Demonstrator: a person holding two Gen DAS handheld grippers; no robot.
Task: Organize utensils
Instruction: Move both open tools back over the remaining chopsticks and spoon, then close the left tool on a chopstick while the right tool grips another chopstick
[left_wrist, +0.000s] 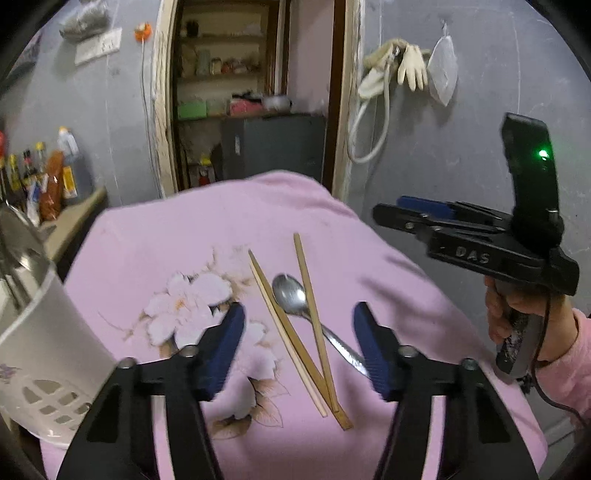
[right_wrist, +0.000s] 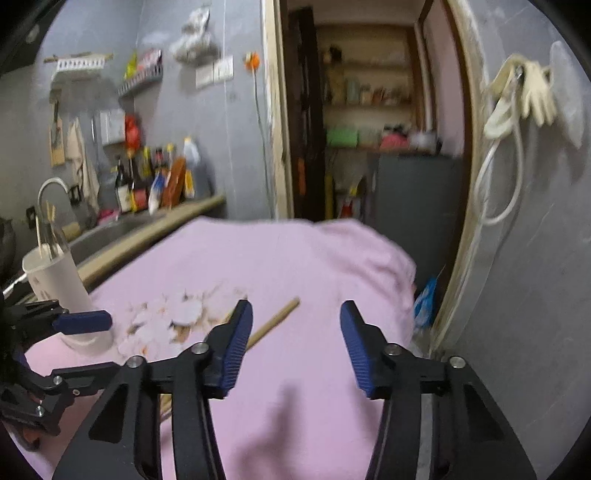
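The two chopsticks (left_wrist: 295, 328) and metal spoon (left_wrist: 295, 299) lie mid-counter (left_wrist: 147, 240), crossing. They are thin, stiff, light; the spoon is slippery. Pinch each near its middle. Both tongs, left (left_wrist: 299, 347) and right (right_wrist: 295, 347), hang released, empty.

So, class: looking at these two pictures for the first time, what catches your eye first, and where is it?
Probably the two chopsticks forming a narrow V on the pink flowered cloth, with a metal spoon lying between them. They sit just ahead of the open left gripper. At the cloth's left edge stands a white utensil holder; the right gripper hovers open, holding nothing.
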